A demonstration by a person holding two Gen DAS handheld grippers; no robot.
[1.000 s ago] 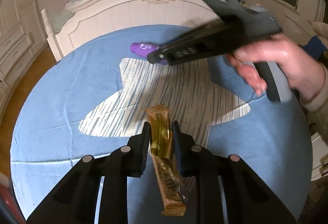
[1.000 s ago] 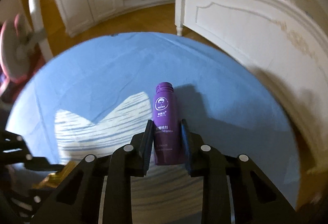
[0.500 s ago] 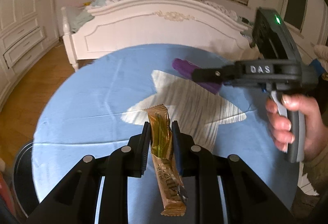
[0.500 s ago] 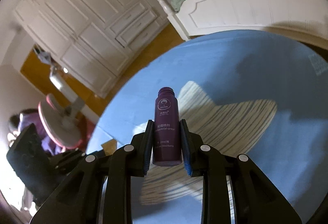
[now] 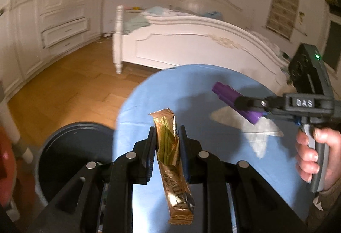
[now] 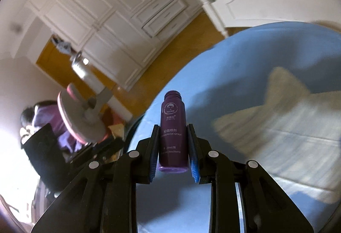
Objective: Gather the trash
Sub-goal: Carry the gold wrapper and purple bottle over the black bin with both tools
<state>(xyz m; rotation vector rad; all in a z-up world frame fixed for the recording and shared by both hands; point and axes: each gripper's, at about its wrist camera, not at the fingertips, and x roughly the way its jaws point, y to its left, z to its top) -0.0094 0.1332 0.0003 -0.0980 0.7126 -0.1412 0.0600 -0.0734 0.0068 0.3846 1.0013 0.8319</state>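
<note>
Gold snack wrapper [image 5: 170, 158] is clamped in the left gripper [image 5: 166, 143] above a blue table [image 5: 213, 83], while a purple bottle [image 6: 173, 132] is pinched by the right gripper [image 6: 173, 145].

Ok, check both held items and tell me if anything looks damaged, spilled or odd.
Two small things. The purple spray bottle in the right hand-held gripper has no cap; its threaded neck is bare. The gold snack wrapper in the left hand-held gripper is creased. No spill is visible on the blue tablecloth.
</note>
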